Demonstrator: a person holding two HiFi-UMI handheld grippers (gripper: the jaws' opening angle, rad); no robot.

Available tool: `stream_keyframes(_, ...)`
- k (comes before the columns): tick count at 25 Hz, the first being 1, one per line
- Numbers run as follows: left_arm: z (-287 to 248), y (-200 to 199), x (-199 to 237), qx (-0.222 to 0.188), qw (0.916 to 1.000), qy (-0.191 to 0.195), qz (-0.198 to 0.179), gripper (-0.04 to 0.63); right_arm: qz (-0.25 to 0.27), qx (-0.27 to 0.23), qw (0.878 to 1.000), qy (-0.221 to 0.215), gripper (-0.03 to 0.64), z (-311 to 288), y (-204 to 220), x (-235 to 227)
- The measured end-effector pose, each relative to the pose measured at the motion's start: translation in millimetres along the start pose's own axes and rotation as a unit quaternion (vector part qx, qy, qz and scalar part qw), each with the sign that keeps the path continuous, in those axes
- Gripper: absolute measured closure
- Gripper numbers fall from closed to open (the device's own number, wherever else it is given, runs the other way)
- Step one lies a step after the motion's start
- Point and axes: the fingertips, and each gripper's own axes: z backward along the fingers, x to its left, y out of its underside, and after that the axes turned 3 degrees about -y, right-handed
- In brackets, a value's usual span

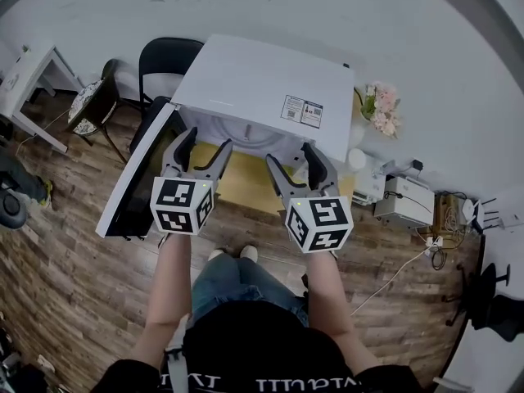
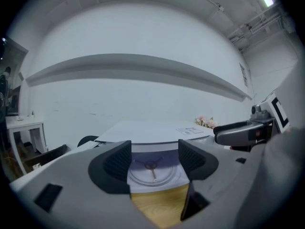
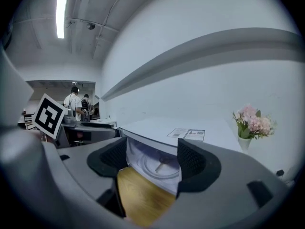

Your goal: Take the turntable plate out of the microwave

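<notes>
A white microwave [image 1: 270, 88] stands on a yellow wooden table [image 1: 241, 182], its dark door [image 1: 135, 182] swung open to the left. Inside the cavity the clear glass turntable plate [image 2: 152, 173] lies flat over its roller ring; the right gripper view also shows the plate [image 3: 159, 166]. My left gripper [image 1: 205, 144] and right gripper [image 1: 291, 158] hover side by side in front of the opening, pointing into it. Both are open with nothing between their jaws, and both are short of the plate. In the head view the plate is hidden by the microwave's top.
A vase of pink flowers [image 1: 381, 109] stands right of the microwave, with a white box-shaped device [image 1: 405, 199] and cables beyond it. A black chair [image 1: 168, 60] stands behind the door, a white desk [image 1: 29, 80] at far left. People [image 3: 78, 99] stand in the background.
</notes>
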Motion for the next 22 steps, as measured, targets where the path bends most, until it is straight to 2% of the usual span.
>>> stream_keyframes(7,-13,37,3,0.043,0.9988,0.017,0.015,0.282,-0.065,0.034,0.997,0.005,0.277,-15,42,-2)
stream_keyframes(12,-38,65,4,0.075,0.9963,0.037,0.020,0.282,-0.088,0.048,0.995,0.024,0.291,-31,58,-7)
stream_keyframes(17,-63,93,5,0.102,0.9905,0.058,0.071,0.282,-0.109,0.059,0.991,0.040,0.313,-44,75,-10)
stream_keyframes(22,-82,107,14,0.103,0.9805,0.081,0.147,0.282,-0.186,0.050,0.981,0.017,0.318,-68,91,-12)
